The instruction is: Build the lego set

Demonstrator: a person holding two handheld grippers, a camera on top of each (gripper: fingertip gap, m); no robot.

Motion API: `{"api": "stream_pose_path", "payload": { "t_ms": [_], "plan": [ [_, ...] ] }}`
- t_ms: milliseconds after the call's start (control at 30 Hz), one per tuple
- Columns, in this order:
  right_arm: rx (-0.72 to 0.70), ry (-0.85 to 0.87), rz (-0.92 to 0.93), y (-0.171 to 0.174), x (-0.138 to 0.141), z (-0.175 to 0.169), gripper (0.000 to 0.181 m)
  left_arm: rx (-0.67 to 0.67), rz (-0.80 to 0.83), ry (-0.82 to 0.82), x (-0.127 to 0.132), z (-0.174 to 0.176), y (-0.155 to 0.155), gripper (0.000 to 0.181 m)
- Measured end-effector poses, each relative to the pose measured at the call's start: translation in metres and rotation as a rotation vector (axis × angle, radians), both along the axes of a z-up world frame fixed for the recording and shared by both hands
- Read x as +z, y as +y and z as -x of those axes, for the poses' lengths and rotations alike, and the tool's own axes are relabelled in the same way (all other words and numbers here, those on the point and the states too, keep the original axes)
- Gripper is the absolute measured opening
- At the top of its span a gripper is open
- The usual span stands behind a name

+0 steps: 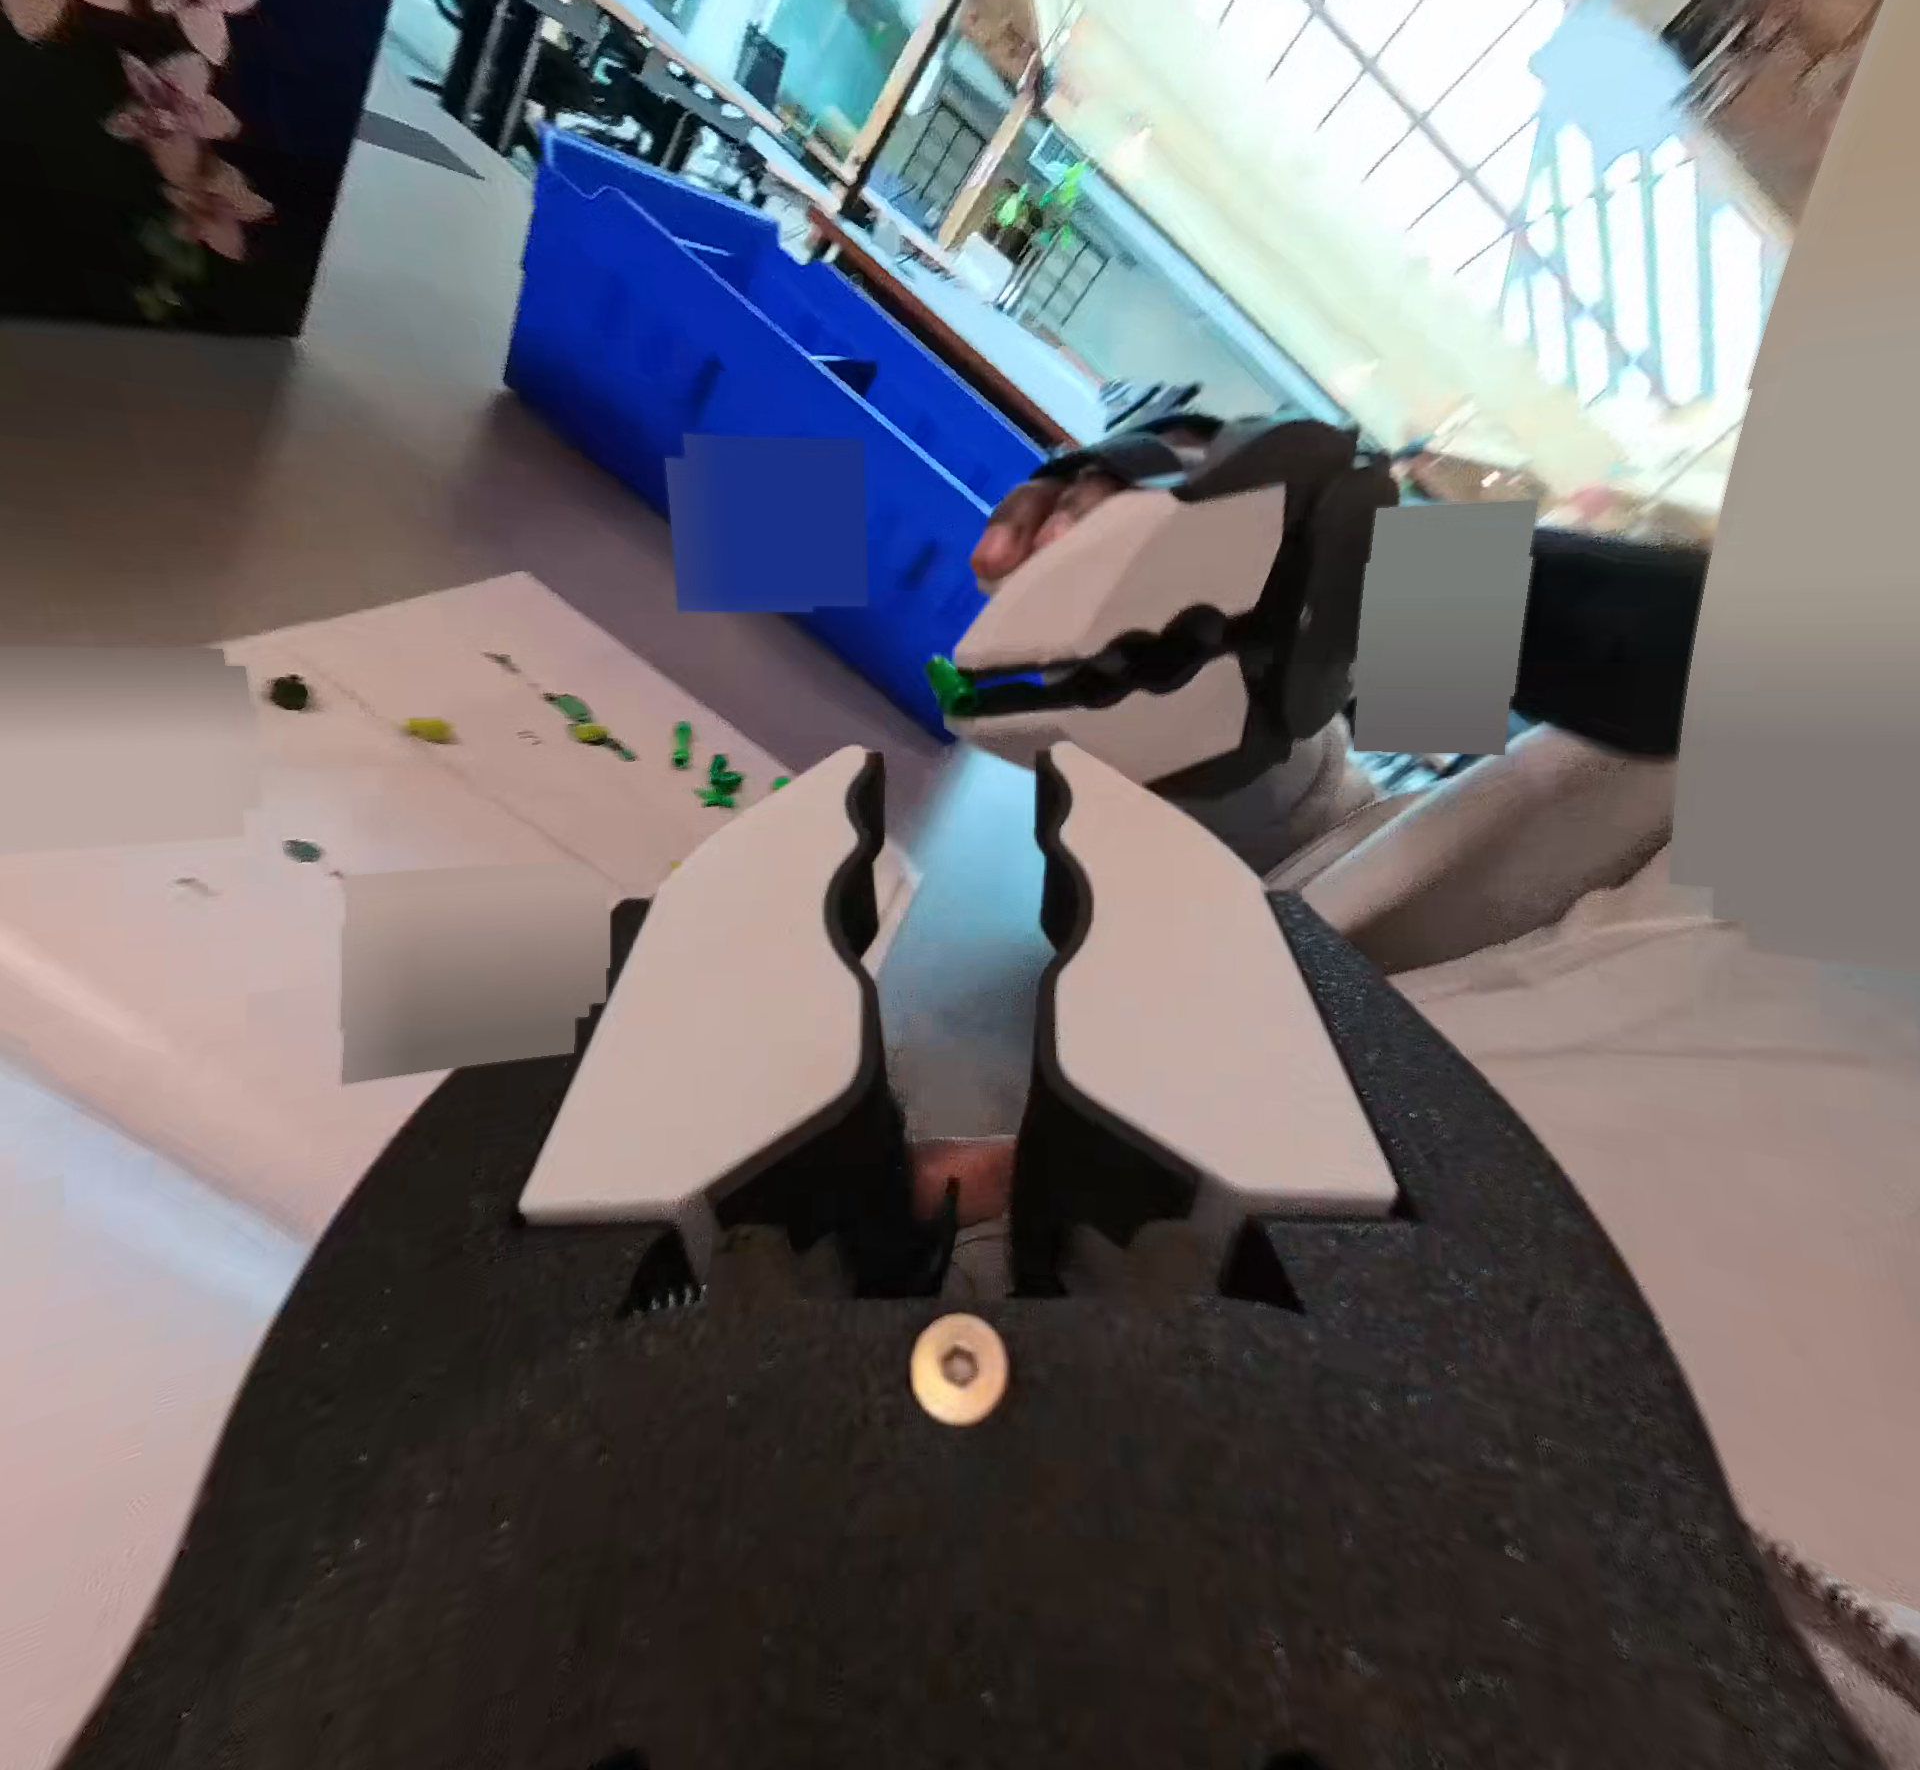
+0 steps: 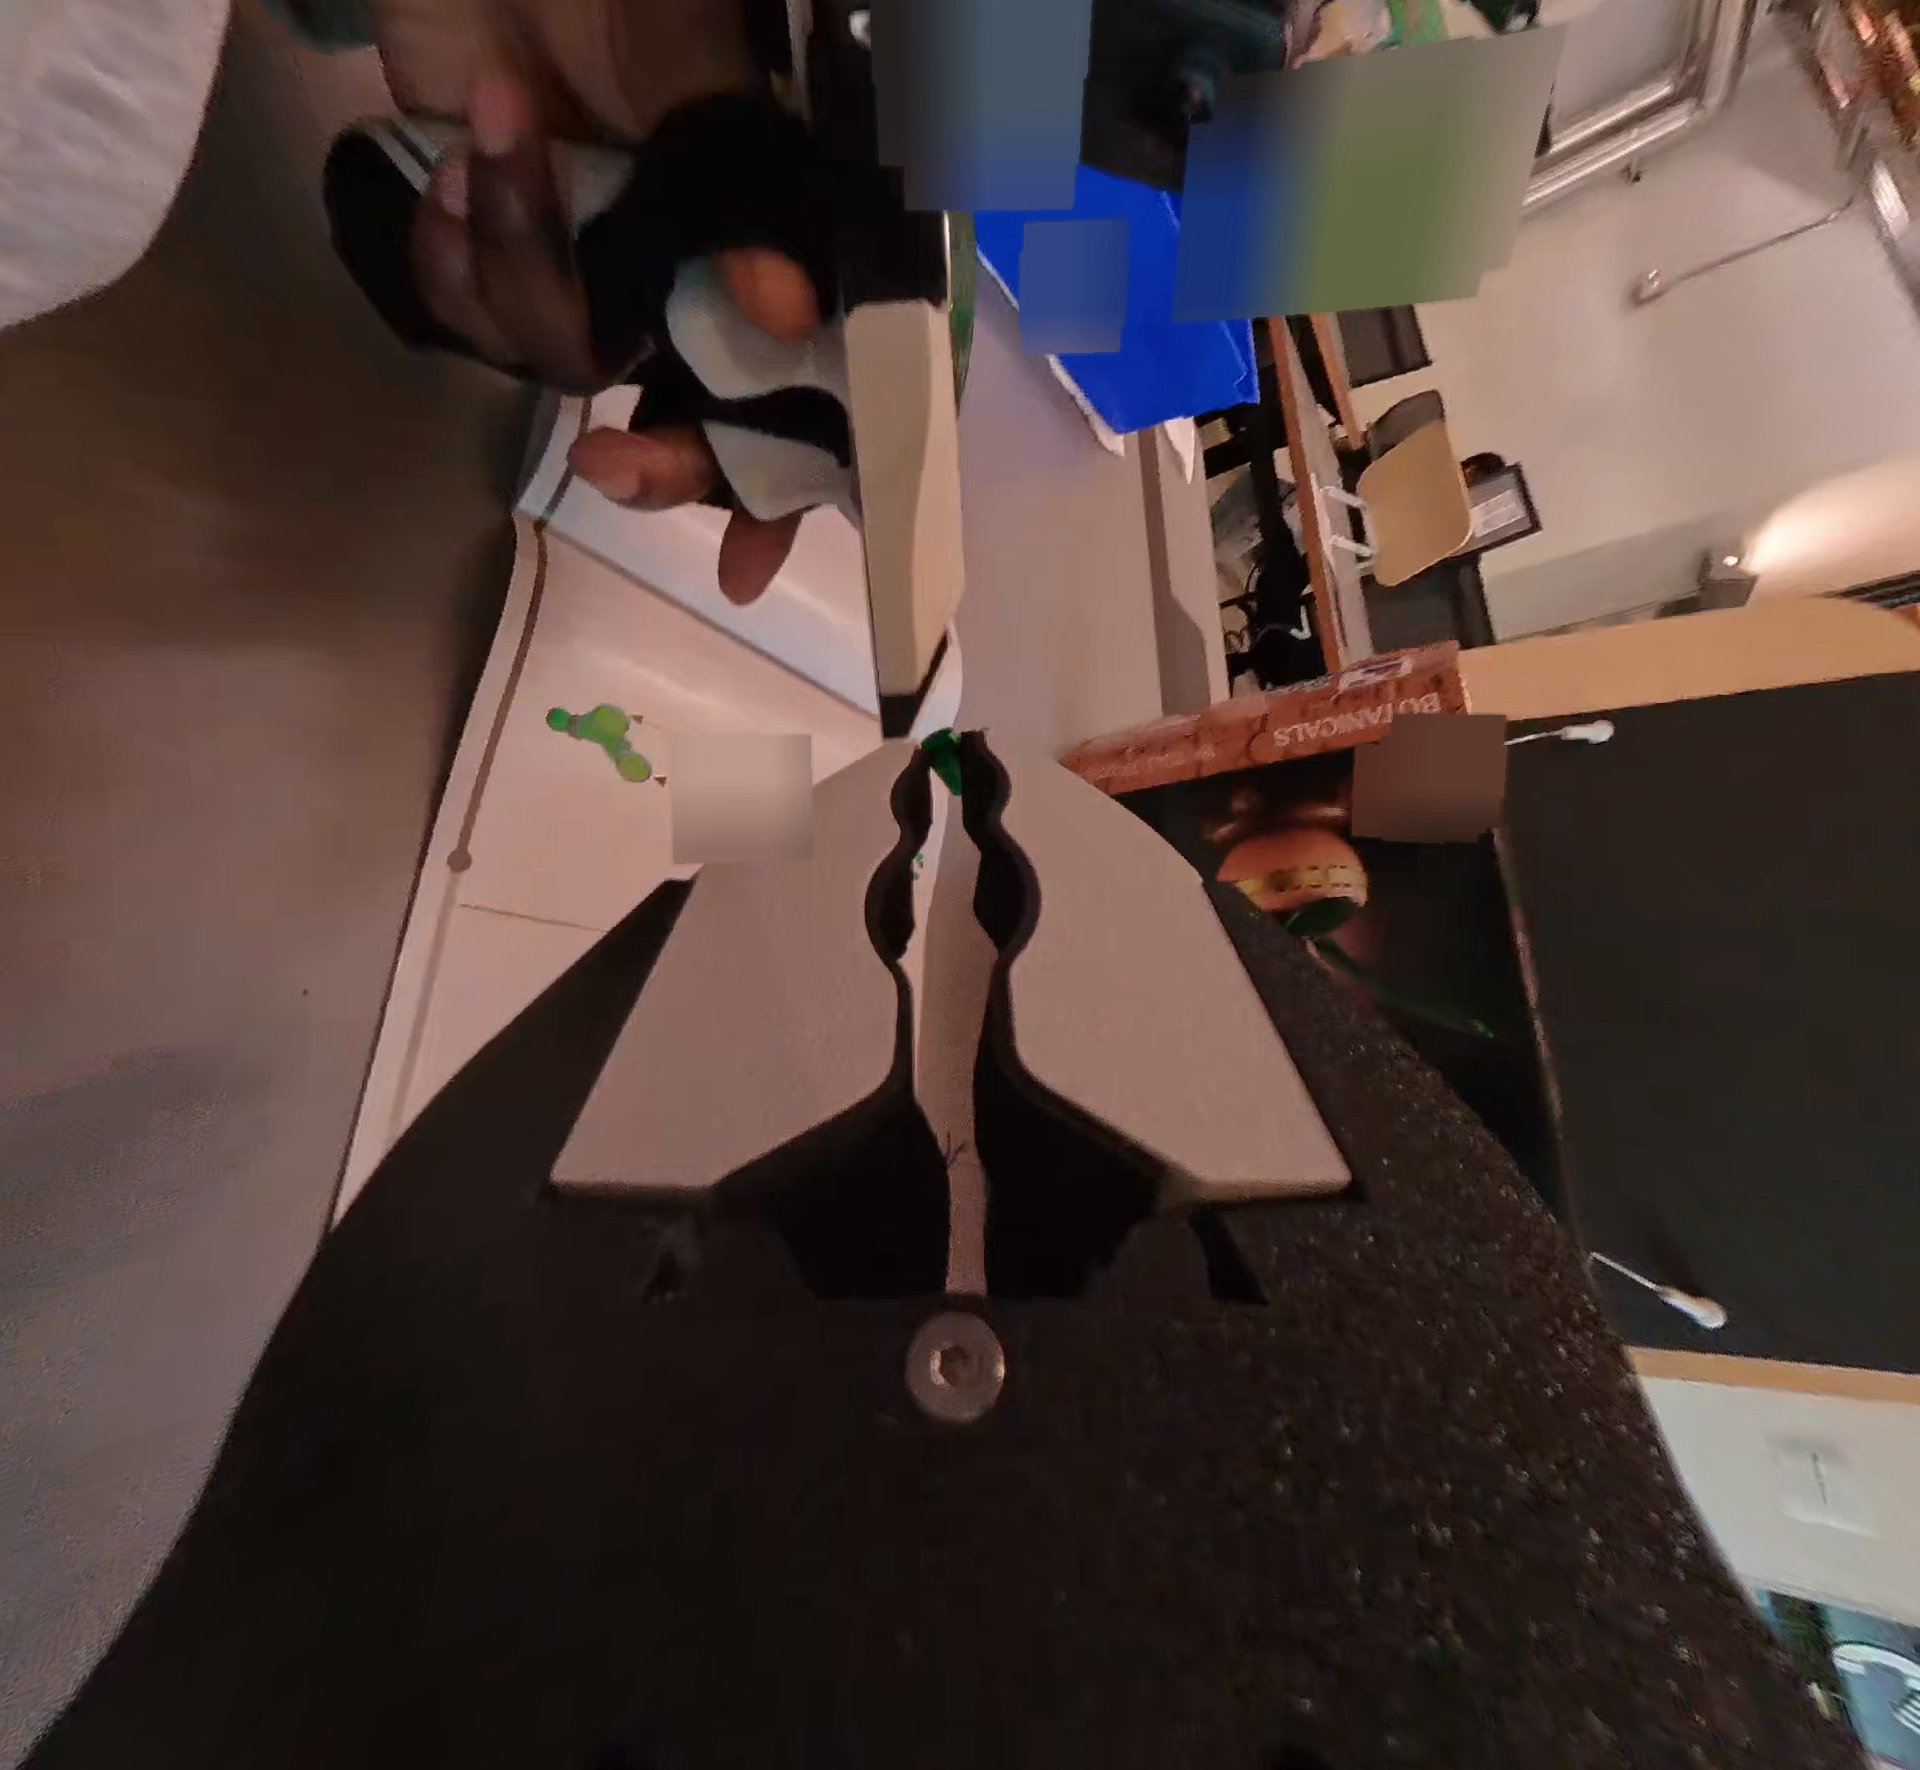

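Pinching a small green lego piece [image 2: 943,756] at its very tips, the right gripper [image 2: 945,764] has its 2 white fingers [image 2: 1132,1014] nearly closed, with a thin gap behind the piece. The piece is glossy plastic, bright green, knobby; exact shape is too small to tell. The left wrist view shows the same piece [image 1: 948,684] poking out of the right gripper's tips [image 1: 971,697], held in the air above the table [image 1: 208,473].

The left gripper [image 1: 956,775] is parted with a clear gap between its fingers, holding nothing. Its fingers [image 1: 727,993] are smooth flat white plates with wavy black rubbery inner edges, set on a grainy black base with 1 metal screw [image 1: 958,1369]. From the right wrist view the left gripper [image 2: 914,692] shows edge-on, its tip just beside the green piece; whether they touch I cannot tell.

Loose green and yellow-green lego bits [image 1: 623,733] lie scattered on a white paper sheet [image 1: 436,785] on the smooth grey table. A blue plastic bin [image 1: 727,349] with dividers stands behind the sheet. A dark box with pink flowers printed on it [image 1: 135,58] stands at far left.
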State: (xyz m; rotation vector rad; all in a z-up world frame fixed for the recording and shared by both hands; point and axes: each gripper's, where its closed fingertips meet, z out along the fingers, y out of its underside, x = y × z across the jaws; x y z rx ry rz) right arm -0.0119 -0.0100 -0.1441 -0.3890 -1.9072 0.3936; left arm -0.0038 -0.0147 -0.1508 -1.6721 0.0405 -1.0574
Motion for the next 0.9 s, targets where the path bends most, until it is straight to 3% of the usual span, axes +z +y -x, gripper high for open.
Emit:
{"api": "stream_pose_path", "payload": {
  "t_ms": [267,600,700,900],
  "plan": [
    [0.008,0.03,0.009,-0.003,0.004,0.003,0.005,0.078,-0.054,-0.038,0.011,0.001,0.006,0.014],
    [0.095,0.114,0.135,-0.013,0.021,-0.001,0.006,0.015,-0.151,-0.163,0.027,-0.005,-0.003,0.006],
    [0.136,0.129,0.239,-0.018,0.027,-0.001,0.007,0.002,-0.192,-0.189,0.033,-0.005,-0.008,0.005],
    [0.266,0.09,0.623,-0.021,0.039,-0.005,0.013,-0.058,-0.243,-0.254,0.044,-0.007,-0.019,0.006]
  ]
}}
